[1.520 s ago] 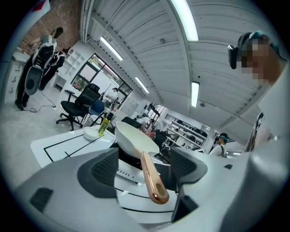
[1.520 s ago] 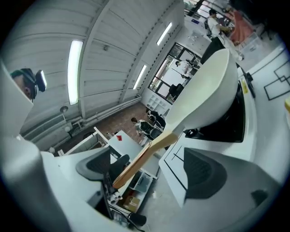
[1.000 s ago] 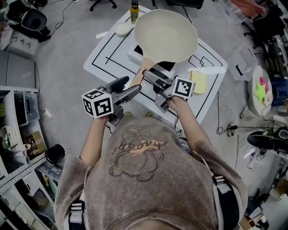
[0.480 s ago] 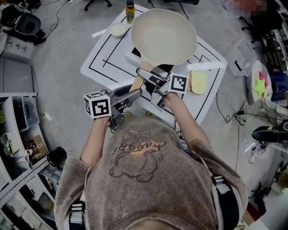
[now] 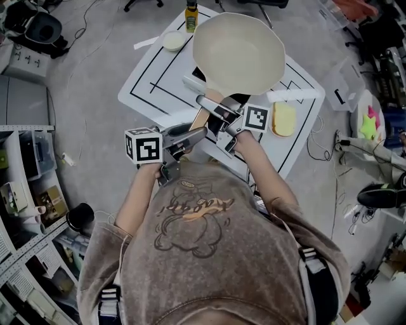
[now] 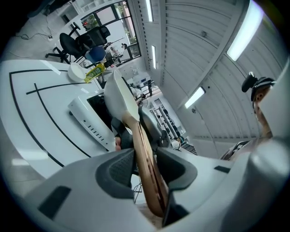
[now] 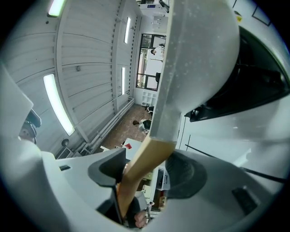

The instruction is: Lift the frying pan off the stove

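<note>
Standing at the white tabletop, the person has both tools brought in on the wooden handle of the cream frying pan. The pan is over the stove, covering nearly all of its black top; from here I cannot tell whether its base rests on it. The handle points back toward the person.

The left gripper comes in from the left at the near end of the handle. Its jaws are closing, with the handle running between them against one pad and a sliver of daylight beside the other. The right gripper reaches across further up the handle, nearer the pan. Its jaws are closing too, with the handle lying against one pad and a gap on the other side.

At the far edge of the tabletop stand a small white bowl and a yellow-capped bottle, and a yellow sponge lies to the right.
</note>
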Tool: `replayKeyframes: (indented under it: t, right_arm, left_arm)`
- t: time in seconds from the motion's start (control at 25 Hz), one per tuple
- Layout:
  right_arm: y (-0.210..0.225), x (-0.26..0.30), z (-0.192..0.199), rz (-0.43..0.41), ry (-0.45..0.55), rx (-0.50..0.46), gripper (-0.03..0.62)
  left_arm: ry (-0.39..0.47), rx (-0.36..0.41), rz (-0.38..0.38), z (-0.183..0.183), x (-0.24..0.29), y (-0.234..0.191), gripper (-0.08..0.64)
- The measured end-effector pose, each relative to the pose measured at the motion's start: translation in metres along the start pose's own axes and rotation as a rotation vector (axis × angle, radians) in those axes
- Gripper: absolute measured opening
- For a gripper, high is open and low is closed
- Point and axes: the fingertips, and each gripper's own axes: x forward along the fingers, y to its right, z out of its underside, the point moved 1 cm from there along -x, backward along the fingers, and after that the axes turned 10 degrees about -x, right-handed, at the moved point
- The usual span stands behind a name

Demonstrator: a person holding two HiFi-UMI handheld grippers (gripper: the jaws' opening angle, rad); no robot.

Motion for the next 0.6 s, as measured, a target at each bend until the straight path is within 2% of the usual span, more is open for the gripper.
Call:
replayKeyframes:
  t: [0.24,0.6]
  right_arm:
    - [0.0029,0.0001,0.0011,0.018,-0.003,-0.011,0.261]
    - [-0.0002,-0.0023,-0.0001,0.032,-0.001,0.029,0.244]
  left_arm:
    - [-0.032,-0.016,-0.022,0.0026,0.0010,-0.0039,0.144]
    - [-0.001,-0.020,0.017,0.0017,0.0023,0.0032,0.146]
